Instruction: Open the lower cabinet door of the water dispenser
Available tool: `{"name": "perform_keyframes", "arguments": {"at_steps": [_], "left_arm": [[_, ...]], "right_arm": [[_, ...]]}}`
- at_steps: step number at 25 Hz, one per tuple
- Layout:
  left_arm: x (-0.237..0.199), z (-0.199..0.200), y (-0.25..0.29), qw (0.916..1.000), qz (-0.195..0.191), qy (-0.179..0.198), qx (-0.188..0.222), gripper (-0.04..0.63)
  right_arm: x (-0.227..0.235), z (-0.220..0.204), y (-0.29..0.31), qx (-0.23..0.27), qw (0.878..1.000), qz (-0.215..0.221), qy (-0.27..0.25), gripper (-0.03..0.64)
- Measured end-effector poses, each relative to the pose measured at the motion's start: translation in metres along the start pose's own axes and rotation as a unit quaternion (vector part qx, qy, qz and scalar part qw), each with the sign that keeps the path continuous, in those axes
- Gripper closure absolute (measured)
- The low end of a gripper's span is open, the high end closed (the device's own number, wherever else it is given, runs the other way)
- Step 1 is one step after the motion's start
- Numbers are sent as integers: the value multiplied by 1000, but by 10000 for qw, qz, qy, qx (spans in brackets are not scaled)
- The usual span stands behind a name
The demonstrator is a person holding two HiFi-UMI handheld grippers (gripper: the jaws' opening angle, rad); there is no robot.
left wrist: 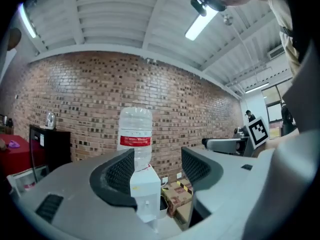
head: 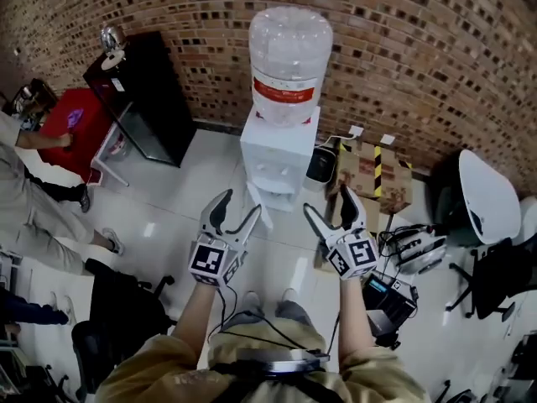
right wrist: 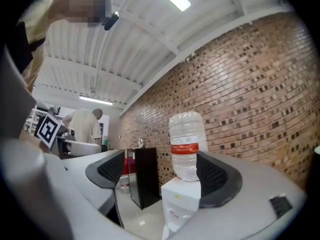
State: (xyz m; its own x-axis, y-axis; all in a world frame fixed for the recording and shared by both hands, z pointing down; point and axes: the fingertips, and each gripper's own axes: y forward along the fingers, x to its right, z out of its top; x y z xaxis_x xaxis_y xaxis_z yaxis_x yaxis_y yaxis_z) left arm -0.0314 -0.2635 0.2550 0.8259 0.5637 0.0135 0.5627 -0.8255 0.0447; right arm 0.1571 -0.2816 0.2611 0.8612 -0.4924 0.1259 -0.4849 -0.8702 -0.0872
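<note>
My left claw [head: 239, 206] and my right claw [head: 329, 201] are pale grey, with black ribbed pads [left wrist: 122, 171] and black-and-white square markers. Ahead of both claws, the water dispenser [head: 278, 154] is white, and its bottle [head: 289, 57] is clear with a red label. The brick wall [head: 419, 40] behind is red-brown, speckled with dark and pale bricks. Left of my left claw, the cabinet [head: 147, 99] is black. Right of my right claw, the cardboard box [head: 373, 170] is brown with yellow-and-black striped tape.
</note>
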Motion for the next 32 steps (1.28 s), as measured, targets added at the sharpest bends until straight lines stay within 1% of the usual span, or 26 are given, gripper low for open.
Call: {"name": "perform_keyframes", "arguments": {"at_steps": [2, 3, 4, 7, 10, 12, 15, 17, 19, 25, 32], "left_arm": [[4, 12, -7, 9999, 70, -67, 35, 299], [7, 16, -11, 9999, 104, -77, 55, 299], [9, 17, -15, 9999, 136, -60, 78, 299], [14, 23, -28, 9995, 251, 61, 205, 299], [8, 29, -39, 9976, 590, 97, 360, 299], [5, 27, -42, 9967, 731, 38, 351, 299], [10, 19, -43, 9974, 684, 33, 236, 299], [15, 12, -46, 9978, 637, 37, 166, 299], [21, 9, -48, 9981, 591, 34, 143, 299], [27, 12, -46, 9986, 501, 60, 164, 299], [17, 11, -44, 9986, 501, 18, 180, 299]], "right_arm": [[-10, 26, -15, 57, 9996, -272, 8, 153], [-16, 35, -23, 107, 9992, -373, -16, 176], [-22, 40, -31, 160, 9988, -467, -62, 177], [-33, 46, -50, 282, 9966, -762, -148, 187], [-38, 46, -64, 330, 9937, -1063, -127, 189], [-38, 46, -72, 323, 9911, -1278, -195, 190], [-35, 46, -82, 282, 9864, -1558, -443, 192], [-35, 46, -87, 257, 9841, -1690, -486, 192], [-37, 45, -90, 234, 9834, -1730, -497, 192], [-41, 44, -88, 166, 9846, -1661, -513, 193], [-45, 38, -77, 140, 9862, -1559, -532, 193]]}}
